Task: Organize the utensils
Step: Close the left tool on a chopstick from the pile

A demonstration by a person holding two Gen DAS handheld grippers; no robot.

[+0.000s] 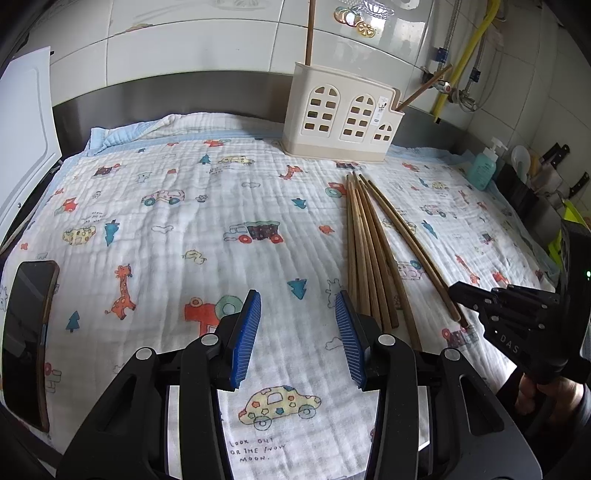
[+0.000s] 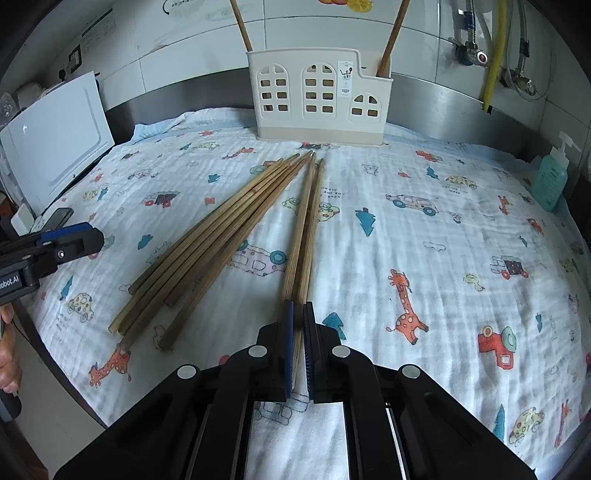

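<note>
- Wooden chopsticks (image 2: 207, 240) lie loose on the printed cloth (image 2: 424, 258) covering the counter; I count roughly six in a fanned bundle, thin tips toward the holder.
- Cream utensil holder (image 2: 317, 96) stands at the back of the cloth against the steel backsplash. Two chopsticks already stand in it: one in the left end (image 2: 240, 24), one in the low right compartment (image 2: 393, 38).
- Progress, my judgement: early. Two stowed, most of the set still on the cloth, so the bulk of the job is left.
- A separate pair (image 2: 304, 229) lies just right of the bundle, running straight toward the right gripper (image 2: 298, 321).
- Right gripper fingers are closed on the thick end of that pair; the blue pads (image 2: 289, 343) press the wood from both sides. From the wrist view I cannot tell whether both sticks or only one are clamped.
- Pair still rests on the cloth; no lift visible yet.
- Right gripper pose: pitched steeply down, aligned along the sticks, pointing at the holder.
- Left gripper (image 1: 297, 339) hovers over bare cloth left of the bundle, fingers partly open, nothing between them; also pitched downward.
- A hand (image 1: 546, 398) shows at the right gripper's handle in the left view.
- Next, as I read it: lift the pair, carry to the holder.
</note>
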